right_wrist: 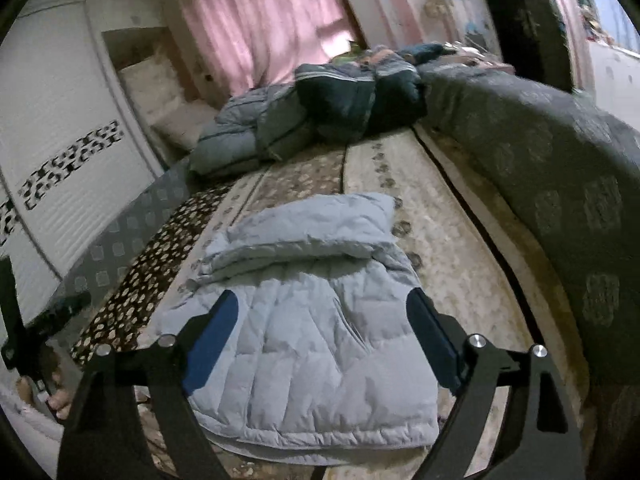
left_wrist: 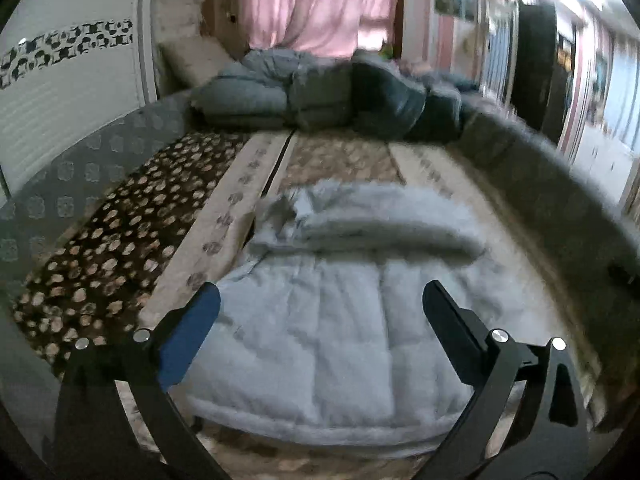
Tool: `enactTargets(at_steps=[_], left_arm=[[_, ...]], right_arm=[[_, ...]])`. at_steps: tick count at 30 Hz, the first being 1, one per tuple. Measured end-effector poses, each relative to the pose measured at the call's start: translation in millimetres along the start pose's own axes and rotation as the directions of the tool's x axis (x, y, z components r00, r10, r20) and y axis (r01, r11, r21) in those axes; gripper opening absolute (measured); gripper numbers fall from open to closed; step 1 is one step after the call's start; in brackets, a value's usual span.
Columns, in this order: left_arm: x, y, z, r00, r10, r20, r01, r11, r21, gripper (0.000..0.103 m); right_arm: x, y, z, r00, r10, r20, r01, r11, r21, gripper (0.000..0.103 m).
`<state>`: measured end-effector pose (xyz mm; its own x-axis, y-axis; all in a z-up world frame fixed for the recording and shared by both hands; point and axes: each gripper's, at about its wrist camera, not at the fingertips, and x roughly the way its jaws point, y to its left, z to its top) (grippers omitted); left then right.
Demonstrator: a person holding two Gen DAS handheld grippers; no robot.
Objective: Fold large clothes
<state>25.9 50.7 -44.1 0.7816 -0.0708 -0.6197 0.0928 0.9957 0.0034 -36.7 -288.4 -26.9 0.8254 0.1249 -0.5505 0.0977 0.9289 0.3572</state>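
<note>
On the bed (right_wrist: 460, 216), centre, lies the pale blue puffer jacket (right_wrist: 304, 344), folded w/ top part doubled over. Left gripper (left_wrist: 320, 316) & right gripper (right_wrist: 322, 328) hover above it, jaws wide open, nothing held. Fold looks done; next prob. grab another jacket from dark pile (right_wrist: 320, 116) at far end.

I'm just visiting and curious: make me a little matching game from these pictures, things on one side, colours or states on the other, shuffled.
Things:
1. puffer jacket
2. curtain
3. pile of coats
4. right claw

Colours or states:
A. pink, hanging at the back
B. open, holding nothing
C. pale blue, folded on the bed
D. dark blue and grey, heaped at the far end

Pairs: 1-C, 2-A, 3-D, 4-B
</note>
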Motion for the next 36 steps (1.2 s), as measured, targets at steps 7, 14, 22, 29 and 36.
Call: enactTargets(at_steps=[7, 14, 22, 29, 36], left_arm=[[17.7, 42.5, -47.7, 0.987, -0.063, -0.146, 0.053, 0.996, -0.07, 0.1], [43.3, 85.6, -81.7, 0.976, 0.026, -0.215, -0.038, 0.998, -0.049, 0.1], [59.3, 116.9, -90.4, 0.977, 0.009, -0.213, -0.025, 0.997, -0.07, 0.1], [100.7, 125.1, -96.5, 0.961, 0.006, -0.275, -0.035, 0.994, -0.102, 0.1], [153.0, 129.5, -108.9, 0.92, 0.039, -0.391, -0.047, 0.999, -0.01, 0.1]], right_arm=[[3.4, -17.7, -36.2, 1.0, -0.013, -0.013, 0.014, 0.996, 0.089, 0.09], [20.1, -36.3, -82.0, 0.988, -0.079, -0.131, 0.098, 0.985, 0.142, 0.093], [42.4, -30.3, -110.1, 0.967, -0.206, -0.15, 0.214, 0.976, 0.043, 0.093], [75.0, -23.4, -114.1, 0.96, -0.215, -0.177, 0.217, 0.976, -0.011, 0.093], [93.3, -42.5, -121.8, 0.95, -0.231, -0.209, 0.237, 0.972, 0.004, 0.093]])
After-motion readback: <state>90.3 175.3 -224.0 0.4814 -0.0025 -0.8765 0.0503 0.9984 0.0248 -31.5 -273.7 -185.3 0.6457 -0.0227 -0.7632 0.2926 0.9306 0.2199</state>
